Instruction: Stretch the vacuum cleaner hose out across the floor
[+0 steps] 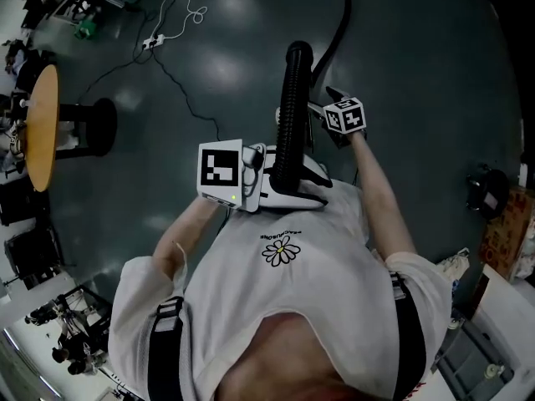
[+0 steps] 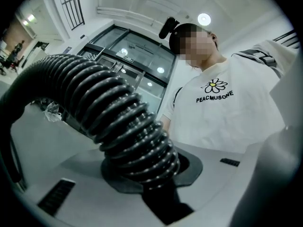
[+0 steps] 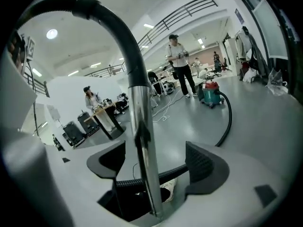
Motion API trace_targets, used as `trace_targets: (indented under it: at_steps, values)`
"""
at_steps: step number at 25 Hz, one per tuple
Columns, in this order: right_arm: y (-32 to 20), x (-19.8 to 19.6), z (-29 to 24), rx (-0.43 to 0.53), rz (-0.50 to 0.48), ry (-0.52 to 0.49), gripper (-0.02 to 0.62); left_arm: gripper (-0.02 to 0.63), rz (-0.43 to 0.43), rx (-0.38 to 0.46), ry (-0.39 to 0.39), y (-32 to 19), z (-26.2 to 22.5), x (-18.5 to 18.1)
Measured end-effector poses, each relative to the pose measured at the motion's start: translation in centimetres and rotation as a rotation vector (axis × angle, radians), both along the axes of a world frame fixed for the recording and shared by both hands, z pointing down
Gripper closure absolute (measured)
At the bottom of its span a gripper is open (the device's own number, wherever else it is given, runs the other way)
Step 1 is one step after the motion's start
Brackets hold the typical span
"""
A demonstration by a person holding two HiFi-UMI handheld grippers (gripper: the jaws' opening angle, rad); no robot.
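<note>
Our left claw (image 2: 147, 176) is clamped on the ribbed hose (image 2: 109, 112); our right claw (image 3: 158, 157) stands wide open, the metal tube (image 3: 141, 122) between its pads (image 3: 204, 162), touching neither.

From the head we look steeply down over the white shirt (image 1: 284, 307) to the dark floor (image 1: 418, 73), the ribbed hose (image 1: 292, 124) close below us. In the left gripper view we sit right against that hose and face back and up at the same shirt and the ceiling (image 2: 142, 4). In the right gripper view we look low across the floor toward the far vacuum cleaner (image 3: 210, 94), a metal tube (image 3: 142, 141) just before the lens; hose and floor appear here too.
</note>
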State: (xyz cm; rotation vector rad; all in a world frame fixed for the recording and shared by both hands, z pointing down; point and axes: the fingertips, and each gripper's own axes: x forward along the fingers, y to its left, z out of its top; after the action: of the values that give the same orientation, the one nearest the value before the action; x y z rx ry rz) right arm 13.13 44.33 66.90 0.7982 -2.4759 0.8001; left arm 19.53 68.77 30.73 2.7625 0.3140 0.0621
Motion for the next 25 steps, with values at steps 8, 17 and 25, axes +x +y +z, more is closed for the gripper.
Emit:
trace_targets:
  at_steps: [8, 17, 25]
  values:
    - [1.1, -5.3, 1.9, -0.268, -0.128, 0.004, 0.369, 0.508, -0.017, -0.044, -0.015, -1.2, -0.4, -2.2]
    - [-4.8, -3.8, -3.3, -0.027, -0.021, 0.079, 0.405, 0.508, -0.146, -0.107, 0.047, -5.4, -0.1, -5.4]
    - [-12.3, 12.5, -12.2, 0.207, 0.286, 0.310, 0.405, 0.505, -0.335, -0.124, 0.076, -7.0, -0.2, -4.6]
